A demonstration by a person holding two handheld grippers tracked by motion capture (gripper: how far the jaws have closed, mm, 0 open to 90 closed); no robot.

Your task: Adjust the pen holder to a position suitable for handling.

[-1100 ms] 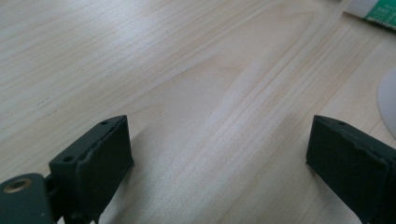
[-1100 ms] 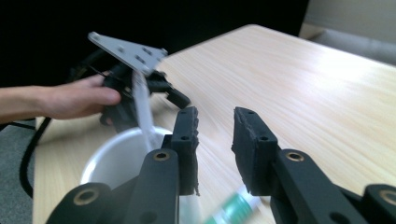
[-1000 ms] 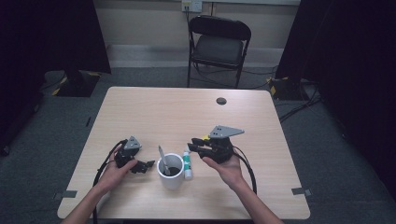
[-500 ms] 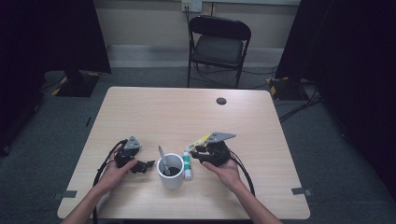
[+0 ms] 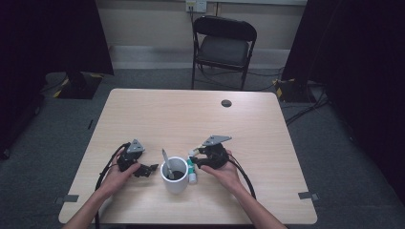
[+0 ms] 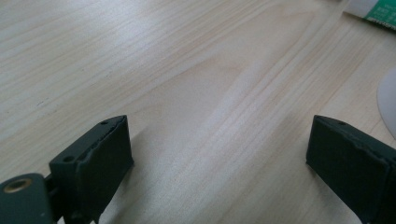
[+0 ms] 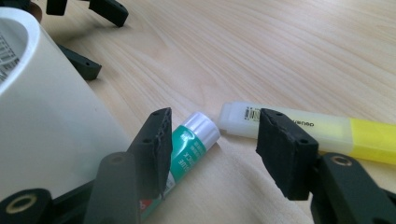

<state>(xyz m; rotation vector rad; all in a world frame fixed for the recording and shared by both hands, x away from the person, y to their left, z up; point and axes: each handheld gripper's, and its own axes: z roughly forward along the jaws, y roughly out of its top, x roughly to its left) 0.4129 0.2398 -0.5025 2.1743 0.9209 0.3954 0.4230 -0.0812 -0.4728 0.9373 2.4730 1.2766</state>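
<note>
A white mug (image 5: 175,182) stands near the table's front edge with a grey pen (image 5: 165,158) upright in it. Just right of it lies a green glue stick (image 7: 192,143) with a white cap, and a yellow highlighter (image 7: 303,131) lies beside that. My right gripper (image 7: 219,149) hovers low over both, open. Its jaws have just been opening, and the glue stick's cap and the highlighter's end lie on the table between them, pressed by neither pad. My left gripper (image 6: 219,154) rests left of the mug (image 6: 387,100), open wide over bare wood.
The light wooden table (image 5: 191,119) has a small dark round cap (image 5: 226,103) near its far edge. A black folding chair (image 5: 223,45) stands behind the table. Cables trail from both grippers towards the front edge.
The right gripper has sunk towards the table beside the mug and its jaws have spread. The left gripper has stayed put.
</note>
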